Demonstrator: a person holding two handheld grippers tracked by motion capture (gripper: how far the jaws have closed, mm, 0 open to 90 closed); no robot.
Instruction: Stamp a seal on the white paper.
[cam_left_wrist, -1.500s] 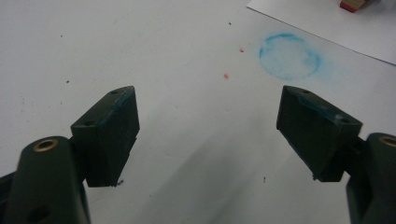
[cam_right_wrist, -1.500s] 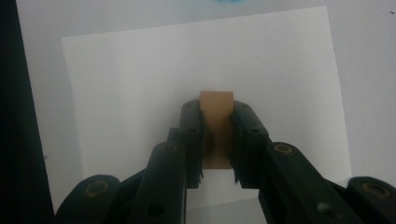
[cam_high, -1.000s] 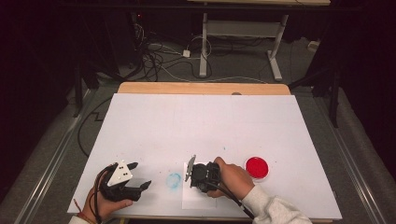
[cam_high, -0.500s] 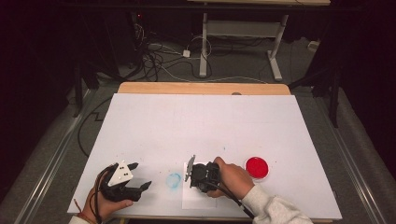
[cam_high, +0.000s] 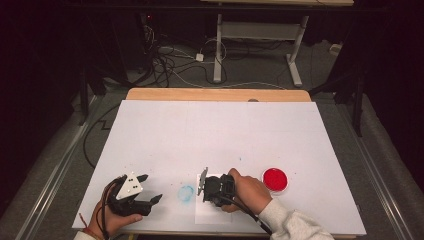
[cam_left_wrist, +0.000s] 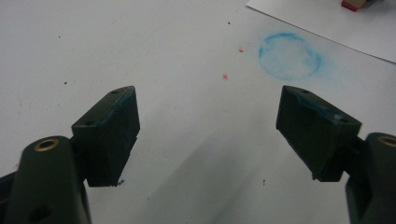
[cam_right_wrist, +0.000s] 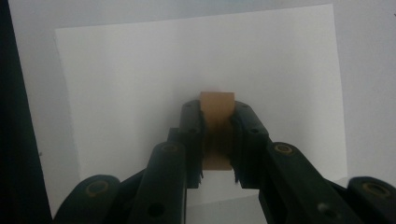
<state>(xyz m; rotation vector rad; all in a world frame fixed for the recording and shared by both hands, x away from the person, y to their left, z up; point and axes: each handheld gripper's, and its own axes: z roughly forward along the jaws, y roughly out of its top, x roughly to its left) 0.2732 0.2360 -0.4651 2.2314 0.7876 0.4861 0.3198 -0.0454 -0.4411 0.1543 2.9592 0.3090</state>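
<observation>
My right gripper (cam_right_wrist: 217, 116) is shut on a small tan wooden block (cam_right_wrist: 217, 105) and points down at a white sheet of paper (cam_right_wrist: 116, 84). In the high view this gripper (cam_high: 212, 192) sits over the paper (cam_high: 210, 214) near the table's front edge, held by a hand in a grey sleeve. To its left my left gripper (cam_high: 152, 187) rests low over the table. Its jaws stand wide apart with nothing between them (cam_left_wrist: 208, 121). A faint blue ring smear (cam_high: 186, 193) (cam_left_wrist: 289, 56) marks the tabletop between the two grippers.
A round red dish (cam_high: 275, 179) lies to the right of the right hand. The white tabletop (cam_high: 215, 130) ends in a wooden strip (cam_high: 215, 95) at the far side. Beyond it are floor cables (cam_high: 170, 65) and a desk frame (cam_high: 260, 35).
</observation>
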